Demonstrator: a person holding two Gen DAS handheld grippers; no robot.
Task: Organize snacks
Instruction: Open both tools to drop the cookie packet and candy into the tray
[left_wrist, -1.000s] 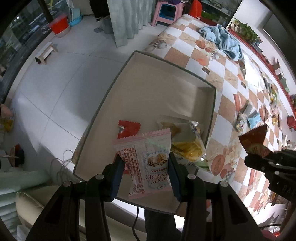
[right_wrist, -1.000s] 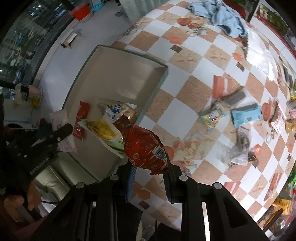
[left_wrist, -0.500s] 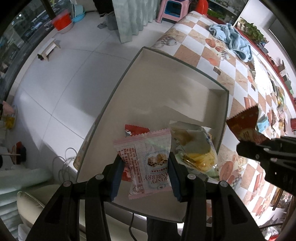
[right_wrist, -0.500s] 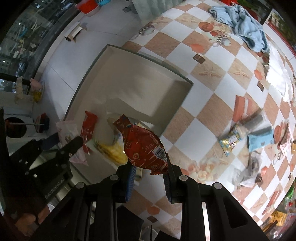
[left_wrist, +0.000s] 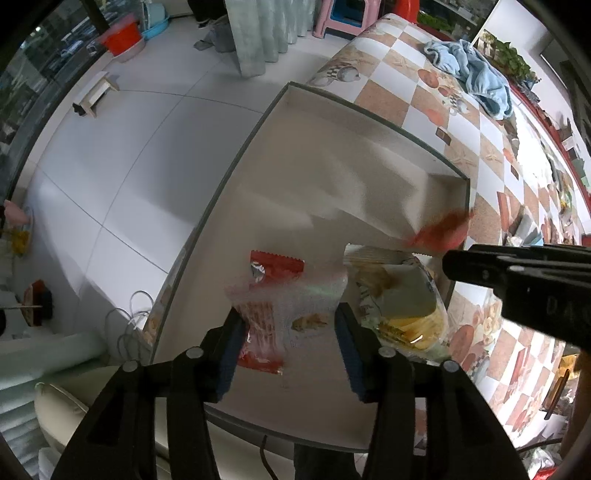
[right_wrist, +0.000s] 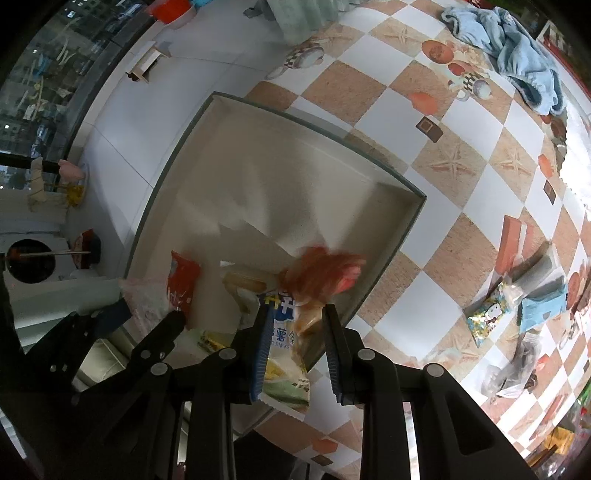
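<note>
The left gripper (left_wrist: 290, 341) has its fingers spread, the pink-white snack packet (left_wrist: 291, 314) blurred between them over the beige tray (left_wrist: 332, 177). The right gripper (right_wrist: 293, 343) is likewise released, the red packet (right_wrist: 321, 275) blurred (mid-air) above a yellow chips bag (right_wrist: 284, 354). More snacks (right_wrist: 517, 306) lie on the checkered table (right_wrist: 461, 155), a blue towel (right_wrist: 517, 48) farther off.

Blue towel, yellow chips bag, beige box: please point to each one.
blue towel (right_wrist: 517, 40), right wrist view, on its folds.
yellow chips bag (left_wrist: 402, 306), left wrist view, on its middle.
beige box (left_wrist: 314, 177), left wrist view, on its bare floor.
</note>
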